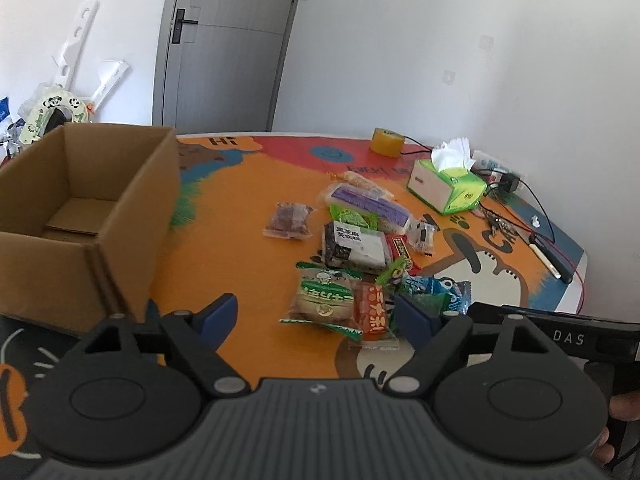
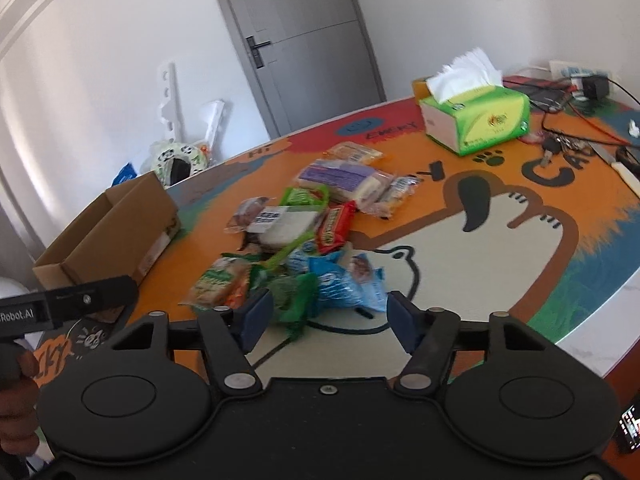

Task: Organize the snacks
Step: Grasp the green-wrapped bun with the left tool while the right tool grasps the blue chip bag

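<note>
A loose pile of snack packets lies on the orange cartoon mat. An open, empty cardboard box (image 1: 132, 216) stands to its left, also seen as the box (image 2: 120, 224) in the right wrist view. My left gripper (image 1: 316, 312) is open just above the near end of the pile, with a green pastry packet (image 1: 324, 300) and an orange packet (image 1: 372, 312) in front of its jaws. My right gripper (image 2: 328, 312) is open too, low over a blue packet (image 2: 344, 284) and a dark green packet (image 2: 292, 300). Neither pair of pads presses on anything.
A green tissue box (image 1: 448, 186) and a yellow tape roll (image 1: 386, 142) stand at the far right of the table. Cables, keys (image 2: 556, 144) and a charger lie by the wall. The table's edge (image 2: 592, 320) runs close on the right. A grey door is behind.
</note>
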Demonstrator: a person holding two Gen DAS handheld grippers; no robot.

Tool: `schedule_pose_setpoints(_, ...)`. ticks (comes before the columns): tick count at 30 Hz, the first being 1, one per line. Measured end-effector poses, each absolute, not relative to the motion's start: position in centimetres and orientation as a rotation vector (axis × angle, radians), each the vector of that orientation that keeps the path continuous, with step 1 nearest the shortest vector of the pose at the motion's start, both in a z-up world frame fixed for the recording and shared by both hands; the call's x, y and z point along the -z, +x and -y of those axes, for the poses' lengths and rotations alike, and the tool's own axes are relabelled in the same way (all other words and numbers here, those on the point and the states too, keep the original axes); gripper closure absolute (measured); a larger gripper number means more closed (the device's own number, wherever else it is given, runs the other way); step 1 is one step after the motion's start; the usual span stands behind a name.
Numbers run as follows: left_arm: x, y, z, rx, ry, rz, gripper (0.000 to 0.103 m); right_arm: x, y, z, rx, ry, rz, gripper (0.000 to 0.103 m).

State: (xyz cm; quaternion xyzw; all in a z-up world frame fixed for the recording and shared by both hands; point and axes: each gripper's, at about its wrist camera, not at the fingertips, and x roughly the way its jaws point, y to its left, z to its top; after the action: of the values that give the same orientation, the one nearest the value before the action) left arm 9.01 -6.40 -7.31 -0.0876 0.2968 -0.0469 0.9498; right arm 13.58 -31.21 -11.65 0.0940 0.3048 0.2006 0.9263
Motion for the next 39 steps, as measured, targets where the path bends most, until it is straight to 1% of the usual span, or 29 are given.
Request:
schedule_pose_setpoints(2, 7.8, 9.8, 6.7, 0.094, -0.173, -0.609, 0.021, 11.9, 13.9, 31.5, -0.405, 0.202, -0.619, 0.045)
schedule_pose_setpoints(7, 8.9, 11.7, 7.0, 0.088, -0.170, -0.640, 0.028, 12.6, 15.1, 32.2, -0.379, 0.214, -0.614, 0.046)
schedule_pose_setpoints(24, 11.7, 16.0, 7.8, 0.068, -0.129, -0.703, 0.028, 14.2, 17.9, 30.5, -0.425, 0.207, -0.648, 0.046)
schedule_pose_setpoints(26, 12.0, 16.2, 7.7, 0.066, -0.130, -0.706, 0.032, 14.2, 17.8, 30.2, -0.422, 0.190, -0.644, 0.046)
schedule_pose_setpoints(27, 12.2, 16.4, 7.6, 0.066, -0.135, -0.709, 0.033, 14.2, 17.8, 30.1, -0.422, 0.183, -0.643, 0.046)
schedule_pose_setpoints(28, 12.2, 16.4, 7.6, 0.064, -0.126, -0.698, 0.034, 14.2, 17.8, 30.1, -0.420, 0.180, -0.642, 0.050)
schedule_pose_setpoints(30, 12.4, 16.4, 7.8, 0.062, -0.103, -0.691, 0.035, 14.3, 17.8, 30.2, -0.430, 0.195, -0.648, 0.062)
schedule_pose_setpoints(32, 12.4, 16.3, 7.9, 0.056, -0.091, -0.686, 0.042, 14.3, 17.8, 30.6, -0.435, 0.217, -0.654, 0.064)
schedule_pose_setpoints(33, 12.4, 16.2, 7.9, 0.051, -0.086, -0.683, 0.052, 14.3, 17.8, 30.6, -0.435, 0.217, -0.654, 0.066)
schedule_pose_setpoints(34, 12.4, 16.1, 7.8, 0.048, -0.085, -0.680, 0.055, 14.3, 17.7, 30.6, -0.433, 0.218, -0.655, 0.066)
schedule_pose_setpoints(39, 11.4, 15.2, 7.3, 0.076, -0.101, -0.665, 0.055, 13.9, 17.0, 31.1, -0.419, 0.240, -0.646, 0.067)
